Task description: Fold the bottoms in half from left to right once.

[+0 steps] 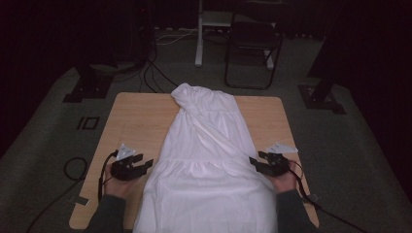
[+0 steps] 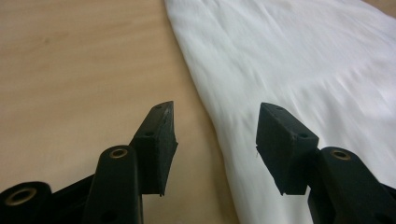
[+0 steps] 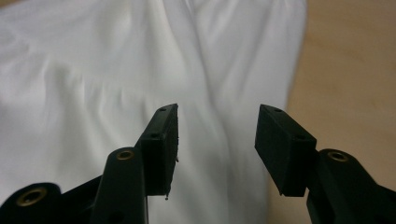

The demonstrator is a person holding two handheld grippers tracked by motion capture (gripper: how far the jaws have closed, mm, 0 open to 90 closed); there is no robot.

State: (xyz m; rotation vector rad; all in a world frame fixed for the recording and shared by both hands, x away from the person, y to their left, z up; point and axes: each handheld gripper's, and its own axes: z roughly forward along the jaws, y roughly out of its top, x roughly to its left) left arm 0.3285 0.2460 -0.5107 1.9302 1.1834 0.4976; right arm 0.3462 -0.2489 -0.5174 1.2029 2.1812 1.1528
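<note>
Pale wooden surface (image 1: 131, 116) carries a long white pleated fabric dress (image 1: 206, 160) laid lengthwise down its middle, with the left claw (image 1: 144, 166) and right claw (image 1: 254, 162) both spread empty at its side edges, apparently poised to pinch them next.

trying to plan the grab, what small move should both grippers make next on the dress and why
Probably ease each gripper inward onto the nearest dress edge. The left gripper and right gripper stand open with nothing between the jaws, one at each side edge.
</note>
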